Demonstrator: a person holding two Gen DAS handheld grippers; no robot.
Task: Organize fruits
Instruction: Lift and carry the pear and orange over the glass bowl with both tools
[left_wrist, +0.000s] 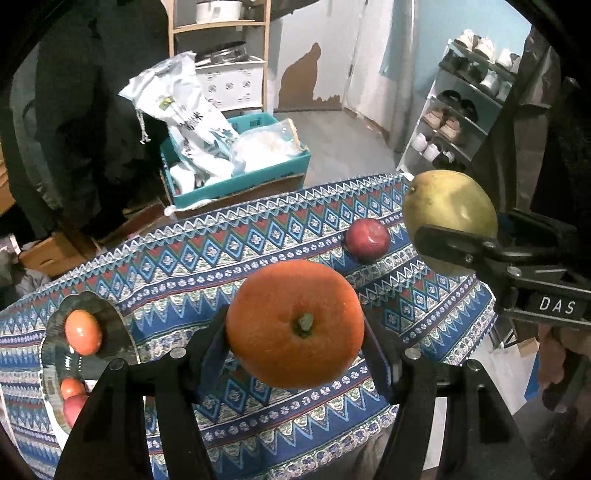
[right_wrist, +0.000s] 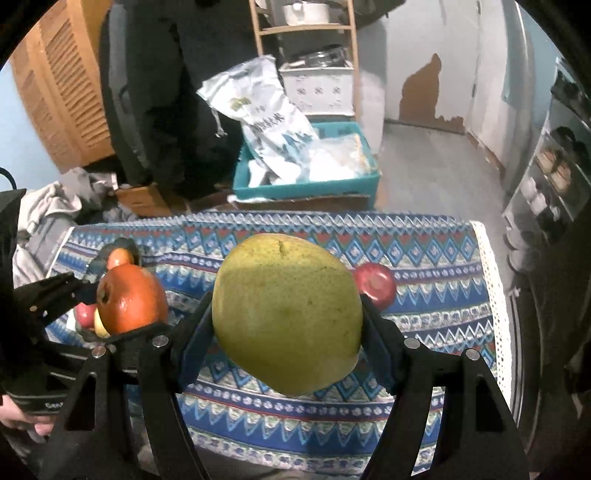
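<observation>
My left gripper is shut on an orange, stem end towards the camera, held above the patterned tablecloth. In the right wrist view my right gripper is shut on a yellow-green pear, also lifted off the table. The pear and the right gripper's finger show at the right of the left wrist view. The orange in the left gripper appears at the left of the right wrist view. A red apple lies on the cloth. A dark plate at the left holds several fruits.
Beyond the table's far edge stands a teal box with white bags. A shoe rack is at the right, wooden shelves at the back. A person's dark clothing is behind the table. A hand shows at the lower left.
</observation>
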